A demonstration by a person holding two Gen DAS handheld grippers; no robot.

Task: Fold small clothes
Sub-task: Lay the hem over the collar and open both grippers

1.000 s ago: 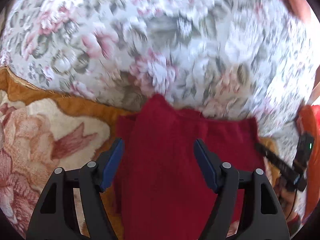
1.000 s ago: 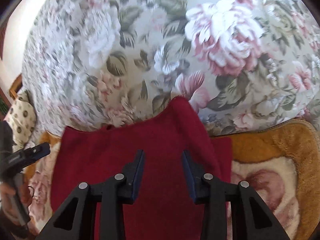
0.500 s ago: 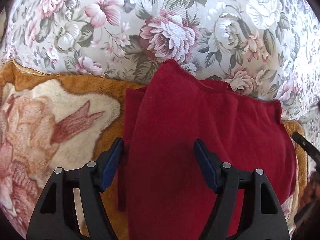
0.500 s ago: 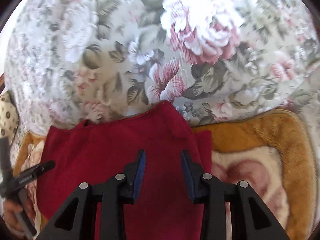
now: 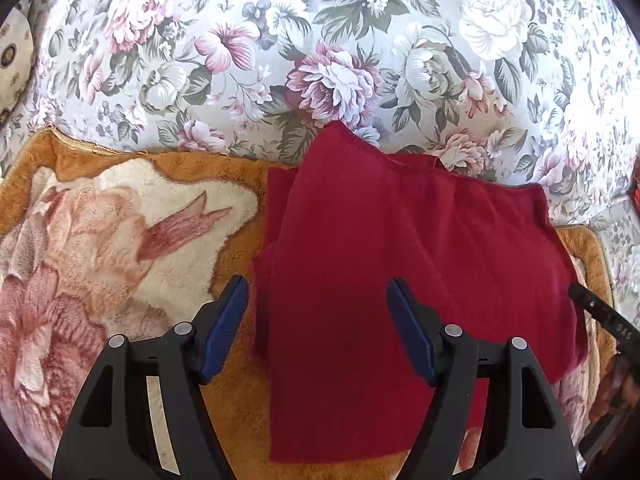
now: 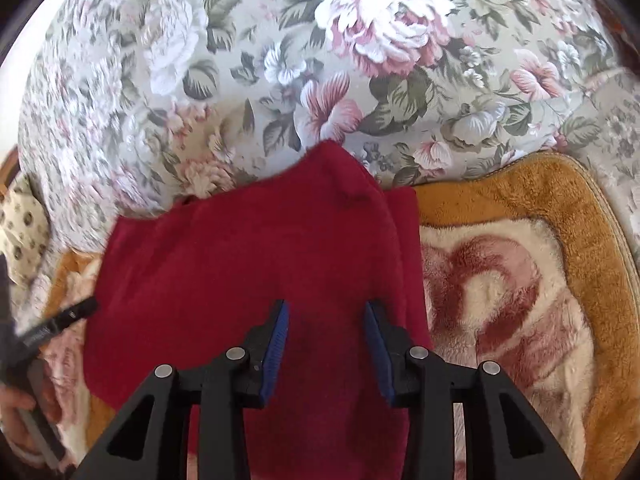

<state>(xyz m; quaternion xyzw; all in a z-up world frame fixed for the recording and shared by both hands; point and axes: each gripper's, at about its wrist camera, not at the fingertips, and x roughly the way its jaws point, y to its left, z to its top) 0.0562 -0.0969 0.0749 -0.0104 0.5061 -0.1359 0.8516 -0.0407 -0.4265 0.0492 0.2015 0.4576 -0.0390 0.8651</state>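
At the bottom of the left wrist view the left gripper hangs with its blue-padded fingers spread wide and nothing between them; one pad sits over the plush blanket, the other over the red garment. That spread straddles the garment's left edge, which suggests it is lined up to pinch that edge for a further fold.

At the bottom of the right wrist view the right gripper is parted more narrowly, also empty, both pads above red cloth near its right edge.

The garment fills the centre of both views, lying on the orange-bordered plush blanket. One side already lies folded over the body, leaving a narrow strip of lower layer showing beside it; whether it is a top or something else cannot be told.

Its far end rises to a point that rests against the floral cushion filling the upper half of both frames, so the cloth bends upward there rather than lying flat.
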